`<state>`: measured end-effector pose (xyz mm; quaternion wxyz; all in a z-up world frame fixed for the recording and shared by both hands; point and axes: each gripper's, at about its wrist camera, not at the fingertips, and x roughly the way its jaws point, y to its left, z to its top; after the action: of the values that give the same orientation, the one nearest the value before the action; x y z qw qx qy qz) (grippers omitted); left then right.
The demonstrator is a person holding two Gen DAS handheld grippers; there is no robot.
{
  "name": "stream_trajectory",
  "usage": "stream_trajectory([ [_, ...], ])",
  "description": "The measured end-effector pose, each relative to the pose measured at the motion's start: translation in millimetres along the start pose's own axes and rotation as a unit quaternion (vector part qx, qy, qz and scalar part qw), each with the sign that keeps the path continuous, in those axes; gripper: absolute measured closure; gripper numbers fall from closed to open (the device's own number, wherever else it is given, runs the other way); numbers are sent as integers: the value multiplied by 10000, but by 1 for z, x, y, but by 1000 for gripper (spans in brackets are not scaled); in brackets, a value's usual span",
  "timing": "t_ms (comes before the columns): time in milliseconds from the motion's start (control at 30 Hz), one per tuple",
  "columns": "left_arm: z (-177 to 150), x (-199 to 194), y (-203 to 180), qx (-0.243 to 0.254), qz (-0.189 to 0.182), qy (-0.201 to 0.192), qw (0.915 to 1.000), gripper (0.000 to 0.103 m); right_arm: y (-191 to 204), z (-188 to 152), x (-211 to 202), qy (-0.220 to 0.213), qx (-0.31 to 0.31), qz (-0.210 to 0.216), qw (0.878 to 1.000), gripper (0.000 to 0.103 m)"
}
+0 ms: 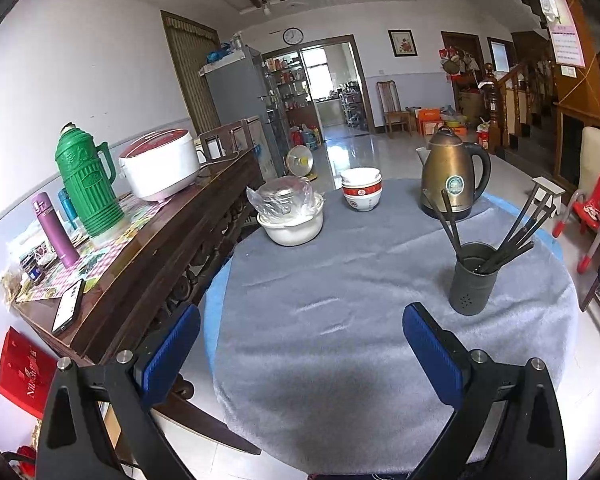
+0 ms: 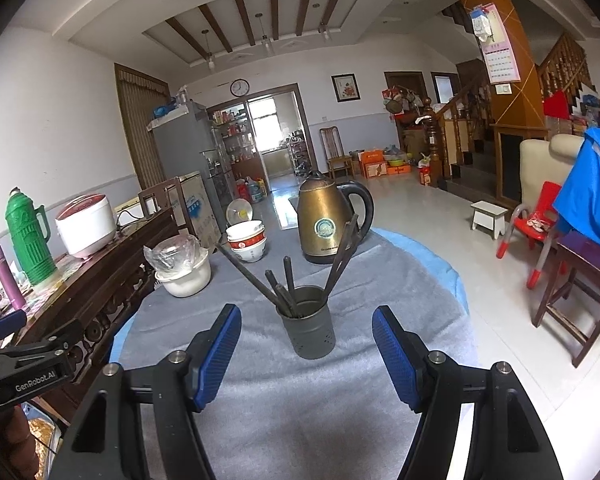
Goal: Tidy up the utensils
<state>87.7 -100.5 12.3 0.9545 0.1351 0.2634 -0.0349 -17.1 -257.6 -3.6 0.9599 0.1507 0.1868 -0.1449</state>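
A dark grey utensil holder point(image 1: 474, 280) stands on the round table's grey cloth point(image 1: 340, 280), with several dark chopsticks point(image 1: 516, 236) leaning out of it. My left gripper point(image 1: 300, 332) is open and empty over the cloth, to the left of the holder and nearer than it. In the right wrist view the holder point(image 2: 308, 328) with its chopsticks point(image 2: 244, 272) stands just beyond my right gripper point(image 2: 306, 338), which is open and empty, its jaws wide on either side of the holder. The left gripper's body point(image 2: 24, 364) shows at the left edge.
On the table: a brass kettle point(image 1: 452, 176), stacked bowls point(image 1: 361, 188), a white pot with a plastic bag point(image 1: 290, 212). A wooden sideboard point(image 1: 148, 248) at left holds a green thermos point(image 1: 86, 184), rice cooker point(image 1: 160, 164) and phone point(image 1: 68, 306). Chairs point(image 2: 580, 280) stand to the right.
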Motion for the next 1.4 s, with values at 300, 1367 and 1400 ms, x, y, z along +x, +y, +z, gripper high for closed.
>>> stream_trajectory([
  [300, 8, 3, -5, 55, -122, -1, 9999, 2, -2, 9, 2, 22, 10, -158, 9999, 31],
  [1367, 18, 71, -17, 111, -418, 475, 9979, 2, 16, 9, 61, 494, -153, -277, 9983, 31],
  [1400, 18, 73, -18, 120, -426, 495, 9978, 2, 16, 10, 61, 484, -150, -277, 9983, 31],
])
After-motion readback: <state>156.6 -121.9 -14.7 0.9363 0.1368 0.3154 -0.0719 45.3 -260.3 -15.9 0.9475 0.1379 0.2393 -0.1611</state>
